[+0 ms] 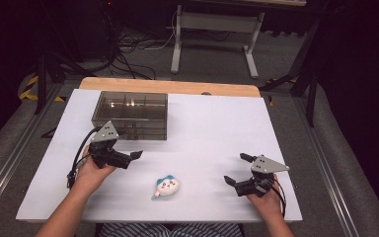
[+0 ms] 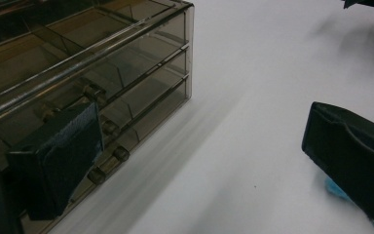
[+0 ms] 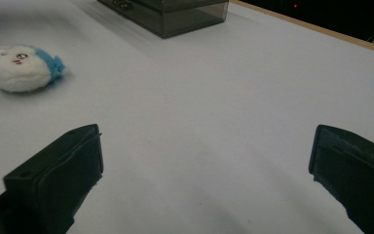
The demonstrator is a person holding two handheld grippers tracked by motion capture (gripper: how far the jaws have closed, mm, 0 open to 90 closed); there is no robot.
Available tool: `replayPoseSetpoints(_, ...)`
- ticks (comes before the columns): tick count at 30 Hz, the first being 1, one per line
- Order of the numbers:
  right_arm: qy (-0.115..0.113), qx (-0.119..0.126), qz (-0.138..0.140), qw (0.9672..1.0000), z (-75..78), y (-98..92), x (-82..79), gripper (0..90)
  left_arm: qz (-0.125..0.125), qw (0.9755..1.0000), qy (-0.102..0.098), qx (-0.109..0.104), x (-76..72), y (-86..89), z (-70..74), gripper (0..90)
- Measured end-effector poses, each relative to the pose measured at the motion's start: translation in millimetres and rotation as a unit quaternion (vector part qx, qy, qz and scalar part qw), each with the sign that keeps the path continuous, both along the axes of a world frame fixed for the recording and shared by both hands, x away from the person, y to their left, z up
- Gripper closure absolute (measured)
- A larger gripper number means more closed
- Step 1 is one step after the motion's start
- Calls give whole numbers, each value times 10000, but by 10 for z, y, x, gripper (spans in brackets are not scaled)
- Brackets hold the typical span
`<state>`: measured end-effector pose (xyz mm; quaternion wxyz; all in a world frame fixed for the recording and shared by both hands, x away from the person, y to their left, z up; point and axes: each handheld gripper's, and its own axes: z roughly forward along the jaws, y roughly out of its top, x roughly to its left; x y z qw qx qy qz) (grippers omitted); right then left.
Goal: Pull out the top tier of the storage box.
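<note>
Plush toy lies loose near the bench's front edge, between both tongs.
Left tongs gape beside the drawer box; right tongs gape, over bare surface.

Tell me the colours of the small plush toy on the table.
The small plush toy is white with a blue tuft; right gripper view shows it best.

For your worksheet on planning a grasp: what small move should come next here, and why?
Probably ease the left tongs forward to a drawer knob on the smoky drawer box: they are open, empty and already close to its front, while the plush toy lies untouched on the table.
</note>
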<state>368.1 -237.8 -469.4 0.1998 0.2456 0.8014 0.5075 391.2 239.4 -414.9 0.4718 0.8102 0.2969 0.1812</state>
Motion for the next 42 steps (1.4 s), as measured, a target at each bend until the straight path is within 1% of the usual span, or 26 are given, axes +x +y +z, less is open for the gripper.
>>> replayPoseSetpoints(2,4,9,18,10000,1,1,-2,0,8,10000,-18,-7,25,-2,8,19)
replayPoseSetpoints(4,8,52,65,10000,4,-1,-5,0,-79,9999,74,-13,67,-5,8,19)
replayPoseSetpoints(5,8,52,65,10000,4,-1,-5,0,-79,9999,74,-13,67,-5,8,19)
replayPoseSetpoints(9,7,75,104,9999,7,0,-9,0,-88,9999,-5,135,111,-28,13,25)
replayPoseSetpoints(10,13,79,112,9999,6,1,-8,0,-88,9999,-5,135,111,-28,13,29)
replayPoseSetpoints(11,12,80,118,9999,5,2,-7,0,-95,9998,-73,163,132,-34,17,40)
replayPoseSetpoints(13,11,78,119,9999,5,2,-7,0,-69,9998,-89,166,145,-39,15,52)
replayPoseSetpoints(14,13,79,116,9999,6,1,-7,0,-55,9997,-91,205,164,-42,13,64)
replayPoseSetpoints(17,21,105,139,9998,6,-4,-5,0,-77,9995,-181,229,199,-55,11,96)
replayPoseSetpoints(19,28,111,146,9998,5,-4,-6,0,-99,9995,-230,208,202,-64,10,104)
replayPoseSetpoints(20,17,109,156,9998,5,-3,-6,0,-76,9992,-294,273,195,-71,9,111)
replayPoseSetpoints(21,17,109,156,9998,5,-3,-6,0,-76,9992,-294,273,195,-71,9,114)
replayPoseSetpoints(24,30,129,171,9998,5,-4,-6,0,0,9982,-493,346,163,-72,26,130)
replayPoseSetpoints(25,20,140,181,9997,7,-10,-4,0,33,9967,-720,364,137,-78,37,135)
replayPoseSetpoints(26,20,140,181,9997,7,-10,-4,0,33,9967,-720,364,137,-78,37,135)
replayPoseSetpoints(27,22,144,190,9997,7,-12,-4,0,47,9956,-843,411,124,-84,42,135)
replayPoseSetpoints(28,24,148,193,9997,7,-14,-4,0,52,9948,-905,463,112,-89,46,135)
replayPoseSetpoints(29,26,153,201,9997,7,-13,-5,0,52,9934,-1002,563,93,-92,51,140)
replayPoseSetpoints(30,26,153,201,9997,7,-13,-5,0,52,9934,-1002,563,93,-92,51,140)
replayPoseSetpoints(33,33,151,214,9997,5,-10,-6,0,63,9901,-1210,714,62,-99,56,140)
replayPoseSetpoints(34,35,151,217,9996,5,-9,-6,0,54,9883,-1308,783,53,-102,59,140)
replayPoseSetpoints(36,34,147,219,9996,6,-10,-6,0,58,9862,-1406,877,40,-103,69,140)
replayPoseSetpoints(37,39,149,221,9996,5,-10,-6,0,66,9840,-1493,968,30,-102,76,140)
replayPoseSetpoints(39,42,154,221,9996,3,-8,-4,0,68,9816,-1588,1058,19,-106,83,140)
replayPoseSetpoints(40,45,148,221,9996,3,-6,-4,0,91,9799,-1632,1145,10,-108,89,149)
replayPoseSetpoints(42,51,153,221,9996,3,-5,-5,0,122,9754,-1751,1336,-5,-114,101,149)
